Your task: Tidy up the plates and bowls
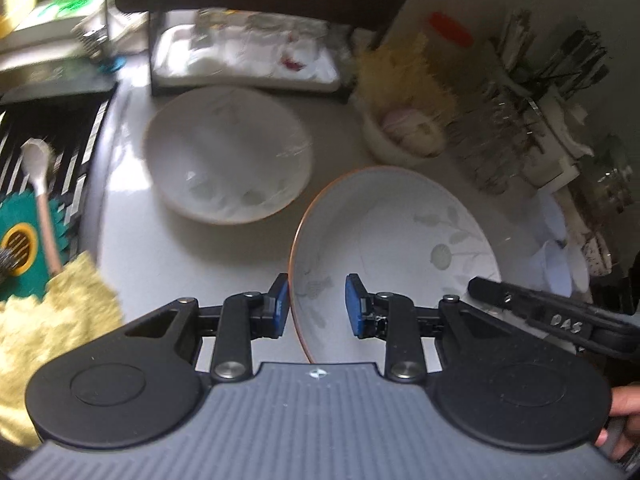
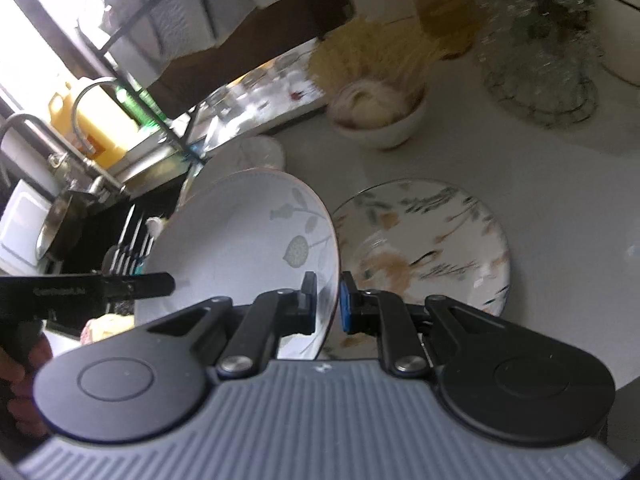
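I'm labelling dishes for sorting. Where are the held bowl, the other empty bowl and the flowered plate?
held bowl point(image 2: 240, 240), right wrist view, inner wall
empty bowl point(image 1: 228, 152), left wrist view, inside
flowered plate point(image 2: 432, 240), right wrist view, centre

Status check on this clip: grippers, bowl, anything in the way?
Right gripper shut on bowl rim. Left gripper open, straddling the rim. Second bowl ahead, flowered plate alongside. Path unobstructed.

A sink point(image 1: 60, 120) is seen at the tabletop's point(image 1: 168, 264) edge. A white spoon point(image 1: 38, 184) and green mat point(image 1: 24, 240) lie in it; a yellow cloth point(image 1: 52, 320) is beside it.
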Available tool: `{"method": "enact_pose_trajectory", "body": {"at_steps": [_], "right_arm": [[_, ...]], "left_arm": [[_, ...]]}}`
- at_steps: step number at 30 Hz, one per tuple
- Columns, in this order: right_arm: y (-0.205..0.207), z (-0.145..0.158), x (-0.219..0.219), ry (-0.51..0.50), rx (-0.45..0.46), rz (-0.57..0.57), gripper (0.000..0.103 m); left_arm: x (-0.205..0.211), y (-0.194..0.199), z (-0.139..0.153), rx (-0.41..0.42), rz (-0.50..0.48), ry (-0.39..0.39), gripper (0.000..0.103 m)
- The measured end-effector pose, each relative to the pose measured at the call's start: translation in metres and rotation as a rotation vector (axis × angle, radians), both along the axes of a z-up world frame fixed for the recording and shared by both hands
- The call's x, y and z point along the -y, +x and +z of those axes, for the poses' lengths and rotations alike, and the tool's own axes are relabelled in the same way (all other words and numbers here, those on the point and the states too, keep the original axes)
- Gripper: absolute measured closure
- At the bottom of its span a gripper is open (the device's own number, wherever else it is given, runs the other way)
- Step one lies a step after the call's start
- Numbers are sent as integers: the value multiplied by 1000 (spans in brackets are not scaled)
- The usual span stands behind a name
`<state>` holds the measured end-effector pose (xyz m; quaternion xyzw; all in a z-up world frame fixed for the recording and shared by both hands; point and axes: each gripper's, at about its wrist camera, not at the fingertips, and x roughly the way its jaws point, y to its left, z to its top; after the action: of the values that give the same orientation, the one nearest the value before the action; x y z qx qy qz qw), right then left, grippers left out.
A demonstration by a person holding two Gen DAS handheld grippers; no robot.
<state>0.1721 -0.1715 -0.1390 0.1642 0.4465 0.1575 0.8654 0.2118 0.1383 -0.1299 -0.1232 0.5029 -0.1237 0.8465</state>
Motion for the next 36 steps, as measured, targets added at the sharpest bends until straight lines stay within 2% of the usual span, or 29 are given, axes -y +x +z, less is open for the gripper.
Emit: {"method": "enact_pose_trajectory", "body": {"at_steps": [4, 7, 16, 29, 33, 36], "right_arm": [[10, -8, 22, -20, -18, -24, 88], [17, -17, 39, -34, -30, -28, 88], [41, -41, 69, -64, -64, -33, 88], [63, -59, 78, -98, -97, 46, 87], [64, -63, 75, -113, -85, 74, 87], [64, -63, 72, -130, -71, 92, 85]], "left_arm": [[33, 12, -3, 20, -36, 24, 69], [51, 23, -12, -7, -34, 5, 69], [96, 49, -42, -68, -46, 44, 69], [121, 68, -63, -123, -60, 133, 68], [120, 70, -69, -143, -27, 131, 68], [115, 72, -71, -148, 2, 99, 67]]}}
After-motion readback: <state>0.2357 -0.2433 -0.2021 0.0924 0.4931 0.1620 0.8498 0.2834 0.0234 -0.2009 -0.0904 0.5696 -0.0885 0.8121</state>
